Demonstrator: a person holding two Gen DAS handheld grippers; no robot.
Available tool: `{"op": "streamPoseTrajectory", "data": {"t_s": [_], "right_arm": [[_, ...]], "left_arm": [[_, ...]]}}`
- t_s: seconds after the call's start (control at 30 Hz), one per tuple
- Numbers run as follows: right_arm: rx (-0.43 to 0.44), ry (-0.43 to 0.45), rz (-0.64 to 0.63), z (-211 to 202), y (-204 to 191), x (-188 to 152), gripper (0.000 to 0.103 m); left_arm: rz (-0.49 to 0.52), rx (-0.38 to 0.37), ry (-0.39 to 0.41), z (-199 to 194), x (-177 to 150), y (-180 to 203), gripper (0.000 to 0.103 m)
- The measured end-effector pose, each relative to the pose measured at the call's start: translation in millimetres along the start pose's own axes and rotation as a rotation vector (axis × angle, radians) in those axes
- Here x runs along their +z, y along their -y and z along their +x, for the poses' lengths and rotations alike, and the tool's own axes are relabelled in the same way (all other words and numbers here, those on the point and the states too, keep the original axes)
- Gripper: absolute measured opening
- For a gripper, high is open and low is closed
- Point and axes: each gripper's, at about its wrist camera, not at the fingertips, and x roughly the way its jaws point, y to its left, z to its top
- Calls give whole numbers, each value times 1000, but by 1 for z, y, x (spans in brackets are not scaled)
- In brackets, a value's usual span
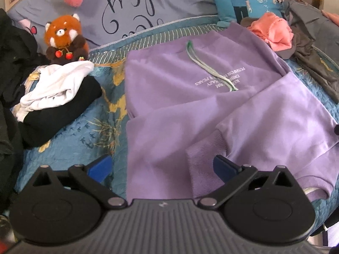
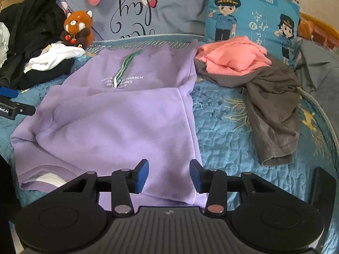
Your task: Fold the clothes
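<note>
On the bed point(image 2: 228, 114), our purple sweatshirt point(image 2: 118, 118) lies flat, sleeves folded inward; the left gripper point(image 1: 163, 167) jaws wide, the right gripper point(image 2: 168, 174) narrower, both seemingly empty, poised at its near hem.

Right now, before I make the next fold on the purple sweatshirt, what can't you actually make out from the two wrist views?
- Purple sweatshirt near hem: both views, hidden behind the left gripper and right gripper bodies.
- White chest lettering: left view, upside down, blurred, crossed by the green drawstring.
- Black folded garment: left view, partly covered by the white garment.
- Grey garment: right view, upper part under the pink cloth.
</note>
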Motion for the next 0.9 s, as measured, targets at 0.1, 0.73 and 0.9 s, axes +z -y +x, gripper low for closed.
{"op": "streamPoseTrajectory", "data": {"t_s": [0.1, 0.73, 0.9], "right_arm": [[-13, 15, -7, 5, 0, 9, 42], [140, -67, 230, 105, 63, 71, 8], [14, 35, 174, 74, 54, 69, 7]], "left_arm": [[15, 4, 4, 3, 3, 5, 103], [23, -15, -1, 0, 3, 14, 103], [35, -24, -1, 3, 3, 22, 103]]}}
